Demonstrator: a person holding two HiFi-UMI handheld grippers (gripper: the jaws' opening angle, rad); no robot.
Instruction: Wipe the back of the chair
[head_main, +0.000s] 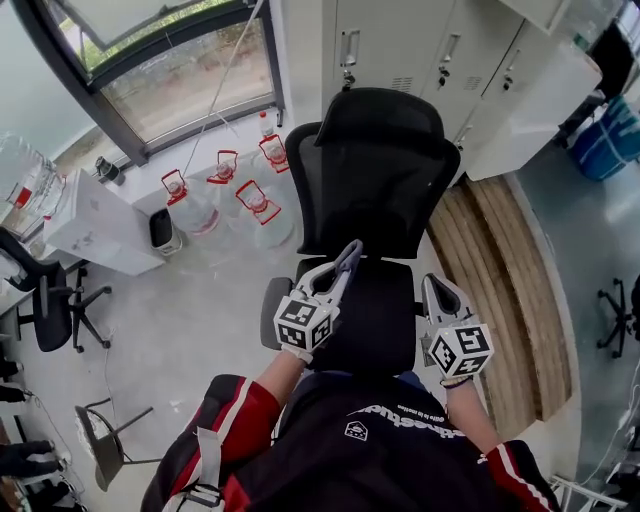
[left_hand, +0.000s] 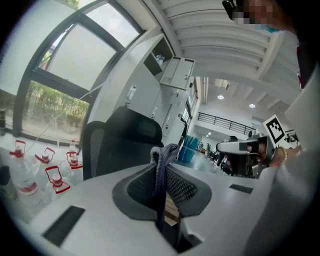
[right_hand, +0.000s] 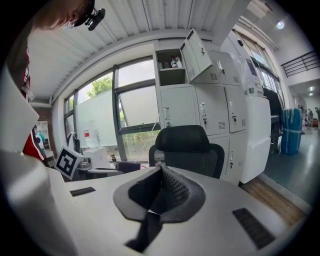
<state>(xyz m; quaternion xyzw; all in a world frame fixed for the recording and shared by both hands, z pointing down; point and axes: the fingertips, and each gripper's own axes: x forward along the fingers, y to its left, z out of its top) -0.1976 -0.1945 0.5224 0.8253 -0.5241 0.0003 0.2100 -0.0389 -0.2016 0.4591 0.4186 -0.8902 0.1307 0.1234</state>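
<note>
Chair (head_main: 372, 215) straight ahead, back (head_main: 375, 185) upright just past both tongs, untouched. Left gripper (left_hand: 161, 176) clamped on a grey cloth (left_hand: 163, 161) and raised toward the back, likely to bring the cloth there first; right gripper (right_hand: 160, 189) pressed together on nothing, seemingly idle alongside. Seen only from the head view: both held above the seat (head_main: 378, 318); only from the left gripper view: cloth poking past the tips.

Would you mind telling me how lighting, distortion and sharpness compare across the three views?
Head view: even daylight, mild distortion, the chair sharp. Left gripper view: strong fisheye with dark corners, the window bright and washed out, the cloth close and slightly soft, a mosaic patch top right. Right gripper view: same fisheye bending the lockers, otherwise evenly lit and clear.
</note>
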